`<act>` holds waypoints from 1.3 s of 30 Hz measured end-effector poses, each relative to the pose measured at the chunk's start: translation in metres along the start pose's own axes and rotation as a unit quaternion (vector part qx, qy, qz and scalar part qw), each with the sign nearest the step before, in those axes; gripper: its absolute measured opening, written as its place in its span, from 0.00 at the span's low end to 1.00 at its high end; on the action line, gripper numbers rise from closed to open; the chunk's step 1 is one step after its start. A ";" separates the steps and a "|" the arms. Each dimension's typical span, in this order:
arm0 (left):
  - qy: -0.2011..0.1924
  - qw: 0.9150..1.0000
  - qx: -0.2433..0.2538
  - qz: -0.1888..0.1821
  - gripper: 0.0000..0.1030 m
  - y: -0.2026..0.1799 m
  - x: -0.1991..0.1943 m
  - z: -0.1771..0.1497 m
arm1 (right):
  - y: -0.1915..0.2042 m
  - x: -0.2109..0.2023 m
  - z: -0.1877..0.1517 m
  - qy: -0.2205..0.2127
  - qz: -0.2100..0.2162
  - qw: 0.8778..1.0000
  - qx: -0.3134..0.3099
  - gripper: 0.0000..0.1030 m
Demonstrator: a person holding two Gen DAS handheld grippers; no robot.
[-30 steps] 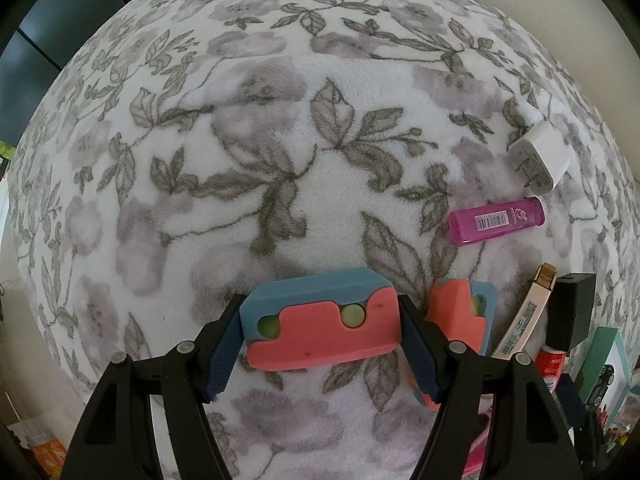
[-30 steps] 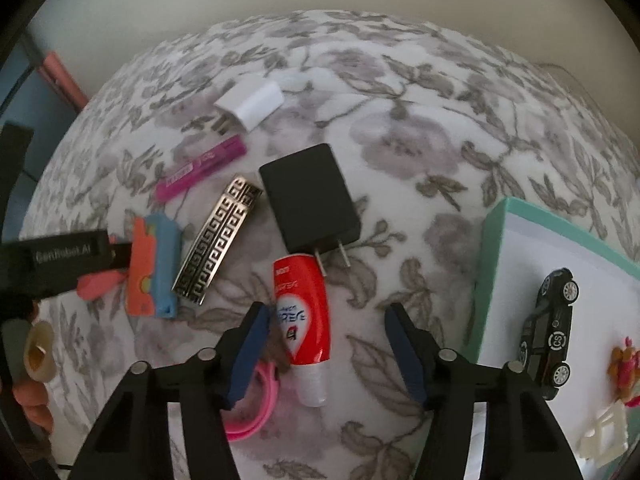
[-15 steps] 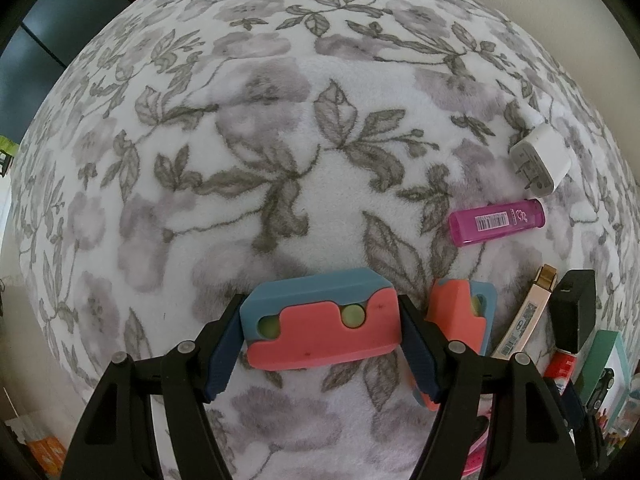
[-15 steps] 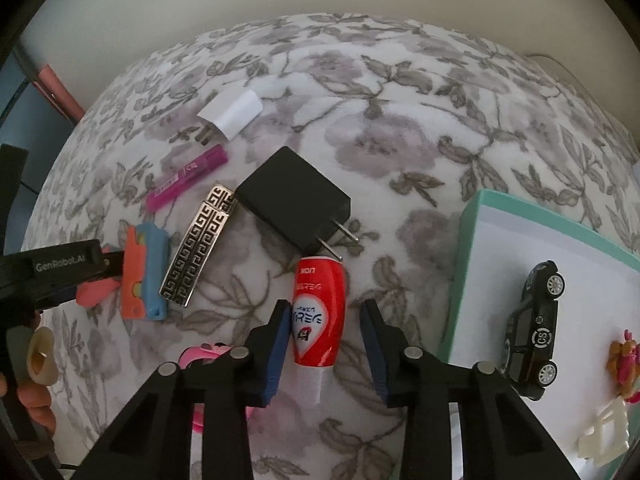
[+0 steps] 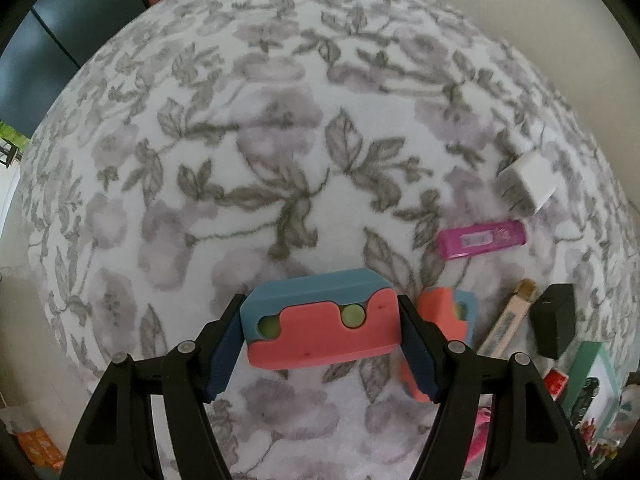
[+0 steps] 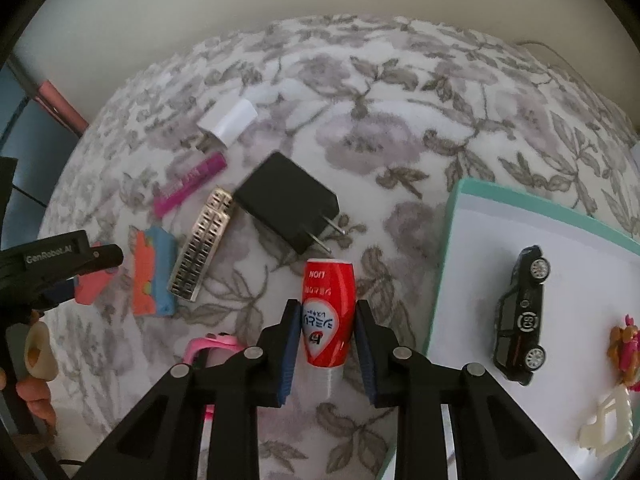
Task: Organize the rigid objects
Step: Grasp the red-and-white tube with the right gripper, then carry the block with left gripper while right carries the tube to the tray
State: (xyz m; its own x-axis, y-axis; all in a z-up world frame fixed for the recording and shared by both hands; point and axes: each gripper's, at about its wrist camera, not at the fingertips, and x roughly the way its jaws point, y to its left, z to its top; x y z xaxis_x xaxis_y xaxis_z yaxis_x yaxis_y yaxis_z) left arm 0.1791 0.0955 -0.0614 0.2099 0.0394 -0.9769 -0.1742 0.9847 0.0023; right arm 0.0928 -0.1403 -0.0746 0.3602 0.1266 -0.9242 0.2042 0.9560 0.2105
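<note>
My left gripper (image 5: 320,304) is shut on a blue-and-pink block (image 5: 320,328), its pads on both ends, and holds it over the flowered blanket (image 5: 200,200). A second pink-and-blue block (image 5: 444,320) lies just right of it. In the right wrist view, a red tube (image 6: 328,292) with a clear cap lies on the blanket between the fingers of my right gripper (image 6: 328,310). Its jaws are closing and the pads press on the tube's sides. A white tray with a teal rim (image 6: 452,240) lies to the right and holds a black toy car (image 6: 520,316).
Beyond the tube lie a black charger (image 6: 288,204), a patterned metal bar (image 6: 204,248), a magenta stick (image 6: 192,182) and a white charger (image 6: 228,120). A pink ring (image 6: 212,344) sits by my right gripper's left finger. Small toys (image 6: 620,344) sit at the tray's right edge.
My right gripper's jaws have closed from wide apart onto the red tube and shifted slightly over it. The left gripper has risen a little with the block still in it.
</note>
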 end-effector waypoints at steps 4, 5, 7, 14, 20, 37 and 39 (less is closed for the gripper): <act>-0.030 0.999 0.000 -0.012 0.71 0.001 -0.028 0.001 | -0.007 -0.027 0.002 -0.022 0.019 1.000 0.010 0.25; -0.040 0.999 0.000 -0.018 0.71 0.000 -0.038 0.001 | -0.008 -0.034 0.002 -0.029 0.022 0.999 0.012 0.25; -0.054 0.998 0.001 -0.029 0.71 0.000 -0.053 -0.001 | -0.011 -0.046 0.003 -0.040 0.026 0.999 0.017 0.21; -0.095 0.994 0.028 -0.054 0.71 -0.031 -0.093 -0.010 | -0.026 -0.071 -0.003 -0.051 0.021 0.998 0.030 0.21; -0.095 0.992 0.051 -0.068 0.71 -0.055 -0.100 -0.020 | -0.042 -0.079 -0.006 -0.052 0.025 0.997 0.053 0.21; -0.098 0.971 0.187 -0.114 0.71 -0.157 -0.128 -0.081 | -0.165 -0.119 -0.031 -0.047 -0.119 0.975 0.183 0.21; -0.096 0.965 0.213 -0.120 0.71 -0.175 -0.131 -0.095 | -0.176 -0.121 -0.035 -0.045 -0.123 0.972 0.195 0.21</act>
State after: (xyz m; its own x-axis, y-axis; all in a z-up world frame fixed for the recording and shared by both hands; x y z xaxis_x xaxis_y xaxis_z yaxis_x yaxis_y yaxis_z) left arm 0.0903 -0.0980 0.0458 0.3771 -0.2074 -0.9026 0.3039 0.9484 -0.0909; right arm -0.0185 -0.3148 -0.0113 0.3318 -0.1347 -0.9337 0.6172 0.7795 0.1069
